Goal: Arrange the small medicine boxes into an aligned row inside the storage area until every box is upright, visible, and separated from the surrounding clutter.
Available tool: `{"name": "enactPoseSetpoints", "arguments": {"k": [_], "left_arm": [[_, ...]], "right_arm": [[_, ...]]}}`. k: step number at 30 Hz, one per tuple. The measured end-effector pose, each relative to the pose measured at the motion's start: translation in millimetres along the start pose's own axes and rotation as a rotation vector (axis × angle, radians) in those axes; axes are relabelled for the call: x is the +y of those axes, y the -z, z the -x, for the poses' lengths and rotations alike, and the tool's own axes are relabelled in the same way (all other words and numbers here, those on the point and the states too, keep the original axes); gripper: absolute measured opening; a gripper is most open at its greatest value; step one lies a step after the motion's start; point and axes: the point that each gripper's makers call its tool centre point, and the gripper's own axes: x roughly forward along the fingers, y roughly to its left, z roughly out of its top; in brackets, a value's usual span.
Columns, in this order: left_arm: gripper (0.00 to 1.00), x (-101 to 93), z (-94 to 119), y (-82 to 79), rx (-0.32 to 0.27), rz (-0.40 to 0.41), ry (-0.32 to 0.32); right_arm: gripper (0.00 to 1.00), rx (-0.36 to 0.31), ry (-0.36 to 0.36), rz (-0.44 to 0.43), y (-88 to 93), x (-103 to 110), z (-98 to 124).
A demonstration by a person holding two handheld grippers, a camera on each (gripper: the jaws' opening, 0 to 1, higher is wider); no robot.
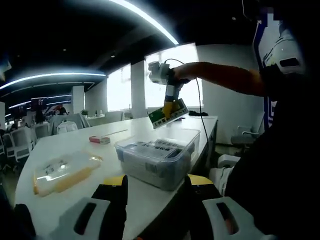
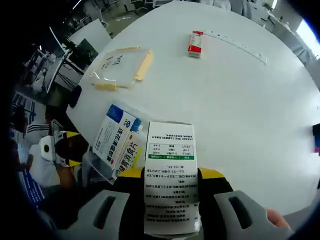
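A clear plastic storage box stands on the white table with several medicine boxes lying in it. Above it, a person's hand holds my right gripper, shut on a white medicine box with a green stripe. In the right gripper view that same box stands between the jaws of my right gripper, printed side facing the camera. A blue and white medicine box lies tilted just beneath it, to the left. My left gripper is open near the table's front edge, with nothing between its fingers.
A clear lid with yellow clips lies flat on the table to the left. A small red and white box lies farther back, beside a long thin strip. Office chairs and desks stand beyond the table.
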Motion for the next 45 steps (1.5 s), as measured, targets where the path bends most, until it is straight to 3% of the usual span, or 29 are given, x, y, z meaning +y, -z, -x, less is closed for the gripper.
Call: {"name": "enactPoseSetpoints", "arguments": {"k": [7,13,18,25,37,45], "left_arm": [[0.45,2.4,2,-6.1,-0.009,-0.031,-0.009],[0.45,3.2,12,-19.7,-0.057,-0.022,-0.010],[0.45,-0.6,15,-14.8,-0.046,-0.030,-0.003],[0.45,-3.1,11,-12.5,-0.038,-0.030,0.004],[0.44,-2.9,7,-11.7,-0.013,-0.039,0.000],[0.44,-3.1,8,-10.2,-0.008,-0.038,-0.003]], "right_arm": [[0.38,0.021,0.025,-0.036,6.0,2,-6],[0.38,0.035,0.070,-0.062,8.0,2,-15],[0.38,0.053,0.144,-0.065,8.5,-8,-28],[0.38,0.060,0.160,-0.051,7.6,-5,-44],[0.39,0.078,0.064,-0.150,18.2,5,-61],[0.39,0.076,0.031,-0.151,21.8,9,-61]]}}
